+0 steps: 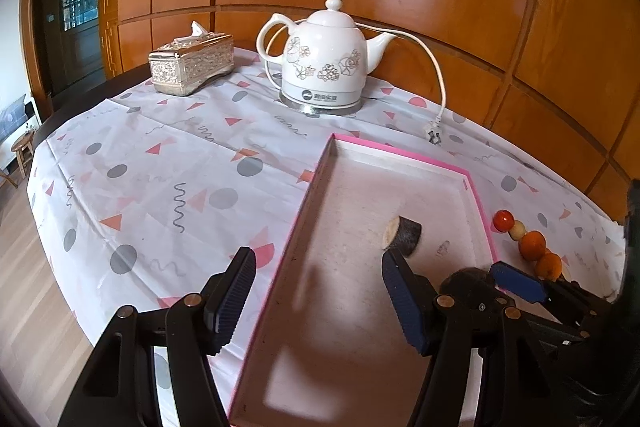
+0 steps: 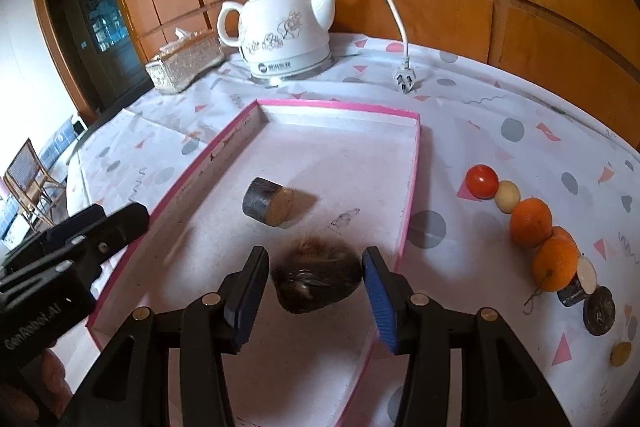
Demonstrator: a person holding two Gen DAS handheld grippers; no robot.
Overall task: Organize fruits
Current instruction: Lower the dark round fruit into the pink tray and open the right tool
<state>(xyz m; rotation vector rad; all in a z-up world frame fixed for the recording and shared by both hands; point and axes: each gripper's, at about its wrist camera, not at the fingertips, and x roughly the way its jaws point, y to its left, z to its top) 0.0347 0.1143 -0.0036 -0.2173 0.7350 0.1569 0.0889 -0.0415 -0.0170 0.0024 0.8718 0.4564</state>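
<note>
A pink-rimmed shallow tray (image 2: 412, 163) (image 1: 312, 183) lies on the patterned tablecloth. In it lies a short dark-skinned cut piece with a pale end (image 2: 268, 207) (image 1: 402, 233). My right gripper (image 2: 316, 291) is open, its jaws on either side of a brown hairy fruit (image 2: 318, 279) resting in the tray, with gaps on both sides. My left gripper (image 1: 320, 291) is open and empty over the tray's left rim. To the tray's right lies a row of fruits: a red tomato (image 2: 482, 181) (image 1: 503, 221), a pale ball (image 2: 507, 195), oranges (image 2: 531, 221) (image 1: 533, 245), and dark cut pieces (image 2: 598, 309).
A white floral electric kettle (image 1: 324, 59) (image 2: 280, 35) stands at the back with its cord and plug (image 2: 406, 77) on the cloth. A silver tissue box (image 1: 192, 65) (image 2: 184, 61) is at the back left. Wooden panels rise behind; the table edge drops at the left.
</note>
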